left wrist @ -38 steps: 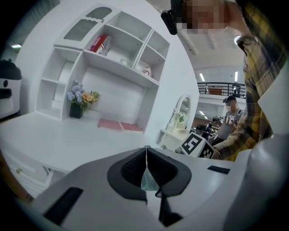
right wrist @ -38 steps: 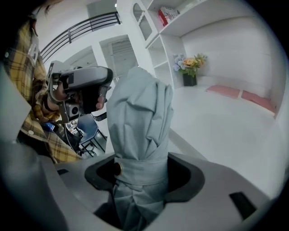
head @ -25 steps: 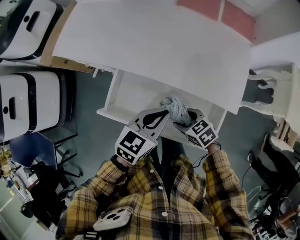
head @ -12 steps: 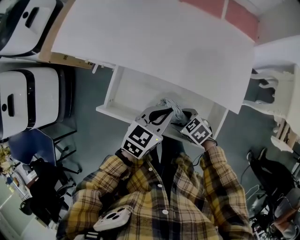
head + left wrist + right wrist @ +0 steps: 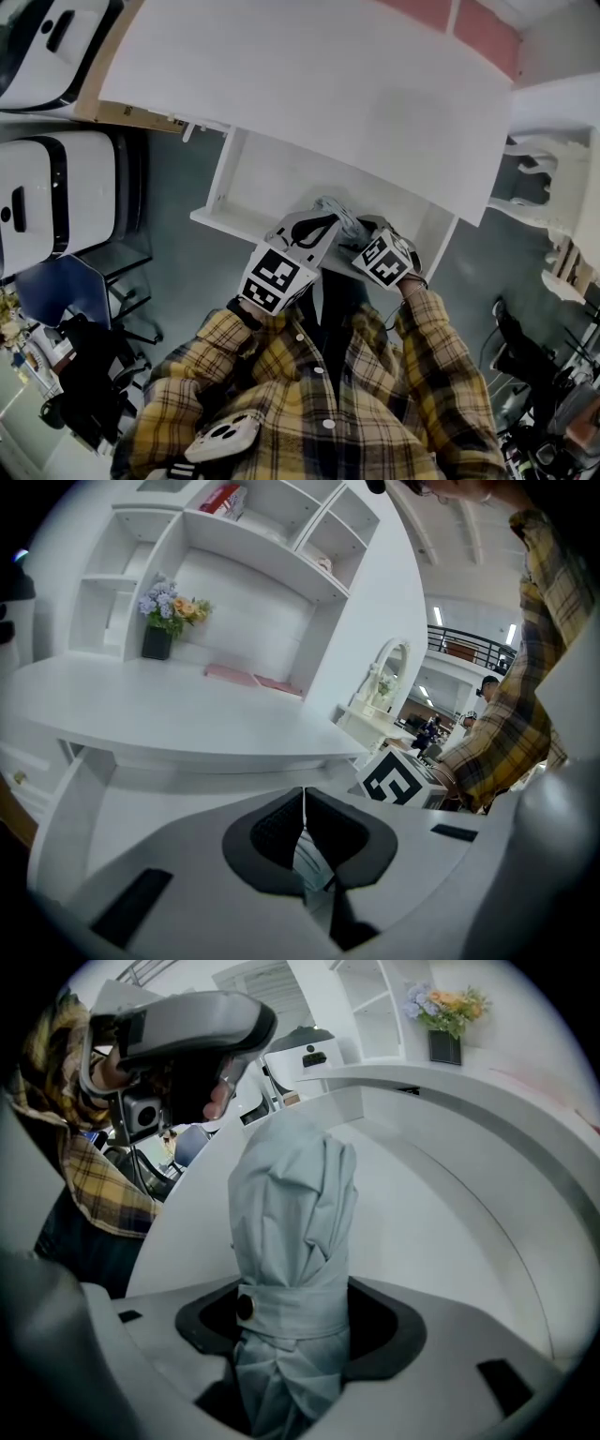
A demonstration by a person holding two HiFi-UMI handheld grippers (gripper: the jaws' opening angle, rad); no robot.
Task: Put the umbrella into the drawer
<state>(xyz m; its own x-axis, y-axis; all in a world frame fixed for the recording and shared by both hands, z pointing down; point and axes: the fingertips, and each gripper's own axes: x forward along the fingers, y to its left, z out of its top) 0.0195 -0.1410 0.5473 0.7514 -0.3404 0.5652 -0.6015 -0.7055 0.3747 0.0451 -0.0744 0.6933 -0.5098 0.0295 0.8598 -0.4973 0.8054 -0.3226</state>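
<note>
A folded grey umbrella (image 5: 295, 1232) stands up between the jaws of my right gripper (image 5: 292, 1309), which is shut on it just above its buttoned strap. In the head view the umbrella (image 5: 336, 212) hangs over the front of the open white drawer (image 5: 246, 178), with the right gripper (image 5: 364, 236) behind it. My left gripper (image 5: 314, 225) meets the umbrella from the left. Its jaws (image 5: 304, 832) are pressed together on a thin grey fold of the umbrella (image 5: 314, 862). The drawer's inside (image 5: 422, 1232) lies just beyond the umbrella.
The white desk top (image 5: 309, 84) overhangs the back of the drawer. A flower vase (image 5: 159, 621) and shelves stand on the desk. White bins (image 5: 56, 197) and a blue chair (image 5: 66, 291) are at the left, white furniture (image 5: 553, 187) at the right.
Both grippers and the umbrella have shifted slightly left and lower over the drawer's front. Less of the umbrella shows from above. The grips look unchanged.
</note>
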